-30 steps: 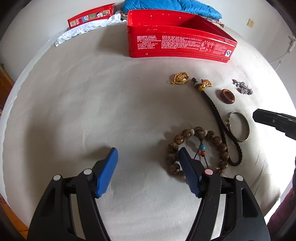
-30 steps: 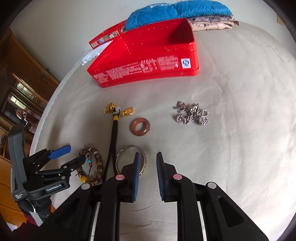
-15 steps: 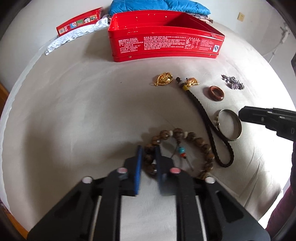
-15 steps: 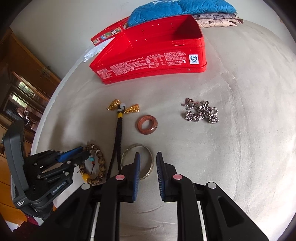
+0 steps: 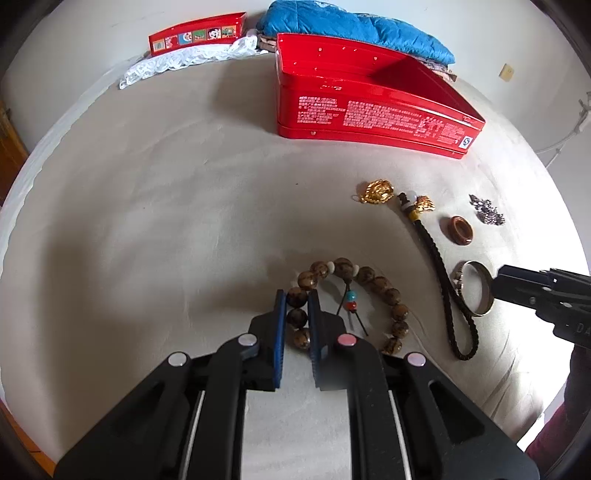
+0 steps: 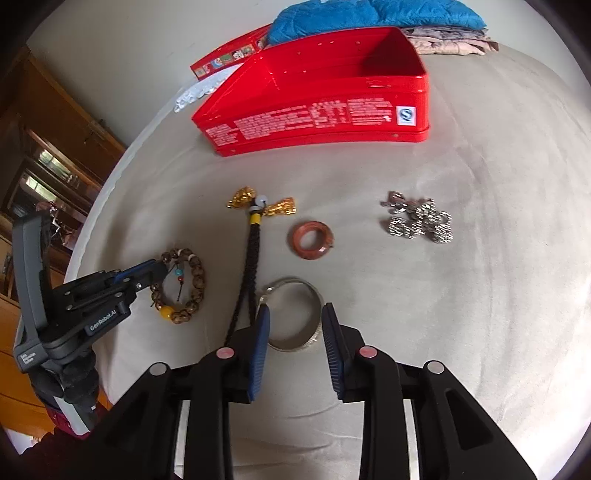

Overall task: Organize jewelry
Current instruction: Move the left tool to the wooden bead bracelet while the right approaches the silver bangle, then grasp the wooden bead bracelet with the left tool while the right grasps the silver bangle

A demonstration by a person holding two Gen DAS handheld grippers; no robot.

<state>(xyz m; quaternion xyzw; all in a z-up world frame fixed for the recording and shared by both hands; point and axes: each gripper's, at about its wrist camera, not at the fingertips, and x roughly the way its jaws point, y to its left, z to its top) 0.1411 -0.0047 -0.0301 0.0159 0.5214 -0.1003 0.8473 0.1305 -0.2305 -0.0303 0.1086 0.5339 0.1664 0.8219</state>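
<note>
My left gripper [image 5: 295, 299] is shut on the left side of a brown wooden bead bracelet [image 5: 369, 282] that lies on the beige cloth; it also shows in the right wrist view [image 6: 184, 284]. My right gripper [image 6: 295, 314] is open, with its fingers either side of a silver bangle [image 6: 291, 314], also seen in the left wrist view [image 5: 476, 291]. A black braided cord with gold charms [image 6: 251, 251], a reddish-brown ring [image 6: 310, 240] and a pile of silver chain [image 6: 417, 221] lie nearby. An open red tin [image 6: 325, 110] stands behind them.
A red tin lid [image 5: 195, 37] and white lace [image 5: 177, 62] lie at the far left. Folded blue bedding [image 5: 354, 29] sits behind the tin. A loose gold charm [image 5: 376, 190] lies by the cord. Wooden furniture [image 6: 44, 155] stands beyond the cloth's left edge.
My left gripper closed from wide open onto the bead bracelet. My right gripper moved forward over the silver bangle and opened from nearly shut.
</note>
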